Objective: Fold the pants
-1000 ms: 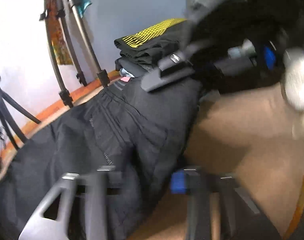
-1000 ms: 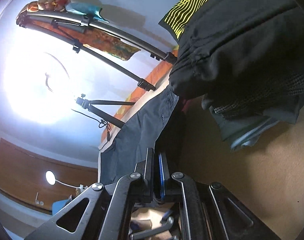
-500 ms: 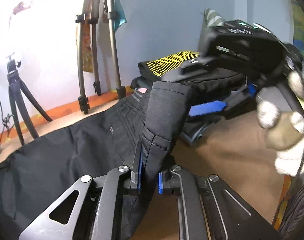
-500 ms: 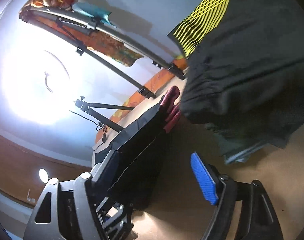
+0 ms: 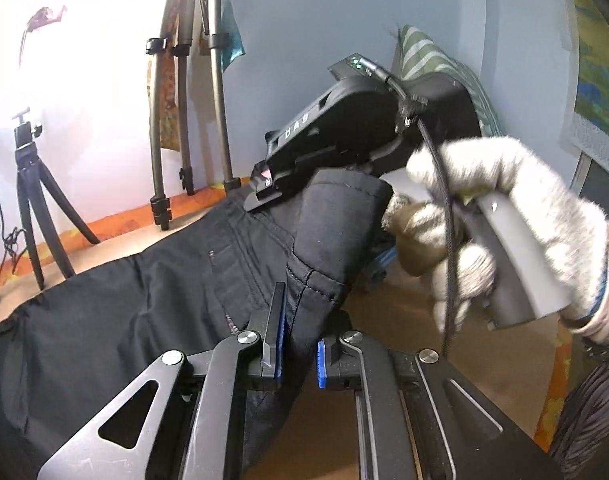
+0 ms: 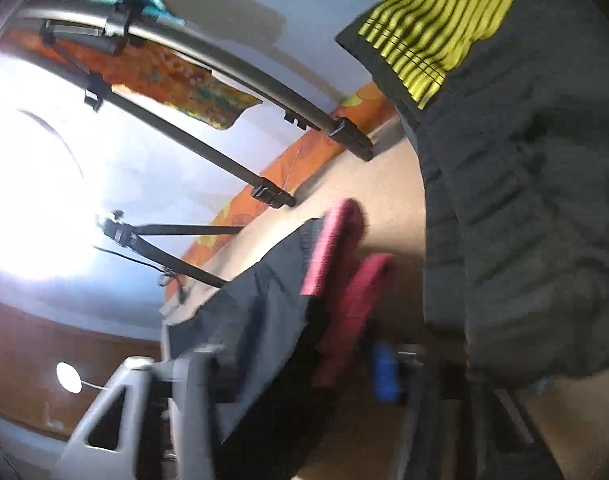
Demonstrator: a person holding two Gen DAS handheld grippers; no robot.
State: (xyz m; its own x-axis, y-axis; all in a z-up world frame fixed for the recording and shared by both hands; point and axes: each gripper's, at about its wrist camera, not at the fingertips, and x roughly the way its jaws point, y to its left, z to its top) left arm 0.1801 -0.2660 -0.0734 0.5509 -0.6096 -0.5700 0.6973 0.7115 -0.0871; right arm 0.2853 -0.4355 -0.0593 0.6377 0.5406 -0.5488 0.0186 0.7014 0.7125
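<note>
Black pants [image 5: 136,292] lie stretched across the tan surface in the left wrist view, waistband end lifted. My left gripper [image 5: 298,350] is shut on a raised fold of the waistband [image 5: 336,232]. My right gripper, held by a gloved hand [image 5: 504,216], sits over the top of that fold; its body hides the fingertips there. In the blurred right wrist view the right gripper [image 6: 300,364] has its jaws around the pants edge [image 6: 264,320] with its red inner lining [image 6: 336,248]; a gap still shows beside the blue pad [image 6: 384,372].
A stack of folded dark clothes with a yellow-striped piece [image 6: 516,160] stands right of the pants. Tripod legs [image 5: 184,120] and a small tripod [image 5: 28,200] stand along the back wall. A striped pillow [image 5: 444,68] leans behind.
The left gripper has lifted the waistband fold higher. The right gripper has moved onto the top of the fold and its wide-open jaws have narrowed around the pants edge.
</note>
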